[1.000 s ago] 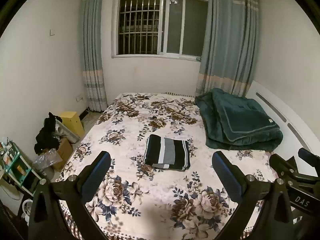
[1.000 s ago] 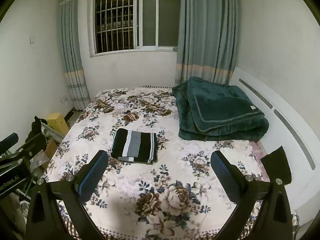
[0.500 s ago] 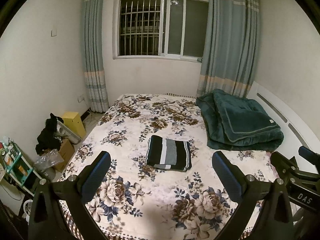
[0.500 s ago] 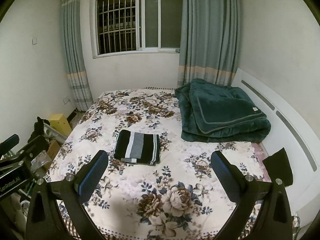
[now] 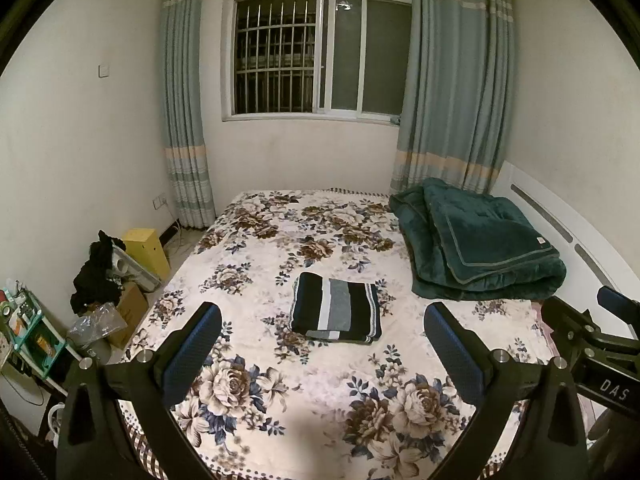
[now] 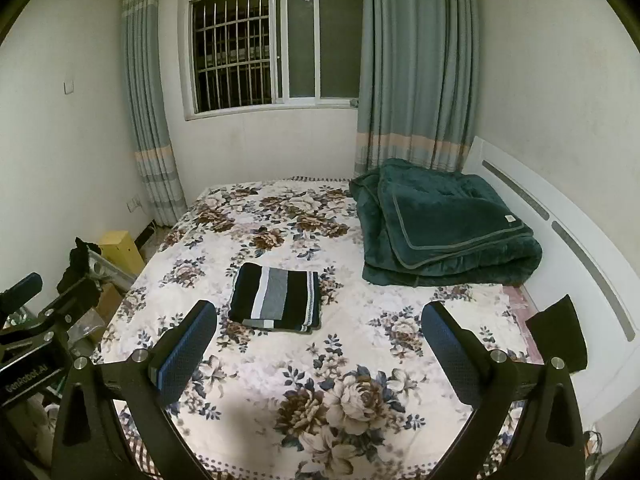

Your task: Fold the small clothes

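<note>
You held both grippers, left (image 5: 322,350) and right (image 6: 320,350), spread wide and empty, well back from the garment (image 5: 336,307), likely because it already lay folded mid-bed (image 5: 280,392). A green quilt (image 5: 480,240) sat apart by the headboard; nothing blocked your reach.

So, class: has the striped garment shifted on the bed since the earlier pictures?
No. The striped garment lies on the same flowers of the bedspread, equally far from the green blanket; only the cameras tilted.
</note>
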`<action>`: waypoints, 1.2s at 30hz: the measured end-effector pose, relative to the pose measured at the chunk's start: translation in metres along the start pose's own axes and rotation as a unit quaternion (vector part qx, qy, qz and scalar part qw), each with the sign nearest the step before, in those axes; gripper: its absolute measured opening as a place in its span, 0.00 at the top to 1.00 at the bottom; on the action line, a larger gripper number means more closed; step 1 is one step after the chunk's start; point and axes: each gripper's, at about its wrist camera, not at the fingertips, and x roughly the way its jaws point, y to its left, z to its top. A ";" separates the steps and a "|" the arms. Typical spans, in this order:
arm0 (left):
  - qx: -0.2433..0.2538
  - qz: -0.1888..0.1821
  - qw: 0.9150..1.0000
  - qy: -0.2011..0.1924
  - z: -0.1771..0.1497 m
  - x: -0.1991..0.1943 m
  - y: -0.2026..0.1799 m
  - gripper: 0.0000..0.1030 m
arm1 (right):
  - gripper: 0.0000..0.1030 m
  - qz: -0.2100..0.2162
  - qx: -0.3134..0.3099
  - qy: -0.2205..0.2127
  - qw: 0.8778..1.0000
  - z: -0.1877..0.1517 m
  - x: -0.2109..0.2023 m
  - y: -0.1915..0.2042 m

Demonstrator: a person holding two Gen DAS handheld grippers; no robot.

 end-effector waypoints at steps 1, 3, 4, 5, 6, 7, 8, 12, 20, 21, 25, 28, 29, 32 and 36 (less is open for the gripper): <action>0.002 0.001 1.000 -0.001 0.001 -0.001 0.001 0.00 | 0.00 -0.001 0.000 0.000 1.000 -0.001 -0.001 0.000; 0.003 0.000 1.000 -0.001 0.003 -0.001 0.002 0.00 | 0.00 -0.001 0.001 0.000 1.000 -0.002 -0.002 0.001; 0.004 0.000 1.000 -0.001 0.003 -0.001 0.002 0.00 | 0.00 -0.002 0.002 0.000 1.000 -0.003 -0.002 0.001; 0.003 0.000 1.000 0.000 0.003 -0.001 0.002 0.00 | 0.00 -0.003 0.002 -0.001 1.000 -0.003 -0.003 0.002; 0.003 0.000 1.000 -0.001 0.003 -0.001 0.002 0.00 | 0.00 -0.003 0.003 -0.001 1.000 -0.004 -0.003 0.002; 0.003 0.001 1.000 -0.001 0.003 -0.001 0.001 0.00 | 0.00 -0.003 0.004 -0.001 1.000 -0.004 -0.003 0.002; 0.004 0.001 1.000 -0.001 0.003 -0.001 0.002 0.00 | 0.00 -0.004 0.004 -0.001 1.000 -0.003 -0.003 0.002; 0.003 0.001 1.000 -0.001 0.002 -0.001 0.001 0.00 | 0.00 -0.005 0.003 -0.001 1.000 -0.004 -0.003 0.003; 0.005 0.000 1.000 -0.001 0.003 0.000 0.001 0.00 | 0.00 -0.007 0.006 -0.001 1.000 -0.007 -0.006 0.005; 0.005 0.000 1.000 -0.001 0.003 -0.001 0.002 0.00 | 0.00 -0.007 0.007 -0.001 1.000 -0.008 -0.006 0.005; 0.007 -0.002 1.000 -0.002 0.005 0.000 0.003 0.00 | 0.00 -0.007 0.007 -0.001 1.000 -0.008 -0.006 0.005; 0.007 -0.001 1.000 -0.002 0.005 0.001 0.003 0.00 | 0.00 -0.008 0.007 -0.001 1.000 -0.009 -0.007 0.006; 0.009 -0.002 1.000 -0.002 0.007 0.001 0.004 0.00 | 0.00 -0.008 0.008 -0.002 1.000 -0.009 -0.007 0.006; 0.009 -0.001 1.000 -0.003 0.008 0.000 0.005 0.00 | 0.00 -0.008 0.009 -0.003 1.000 -0.008 -0.008 0.007; 0.008 -0.001 1.000 -0.002 0.009 0.000 0.006 0.00 | 0.00 -0.009 0.009 -0.002 1.000 -0.010 -0.009 0.008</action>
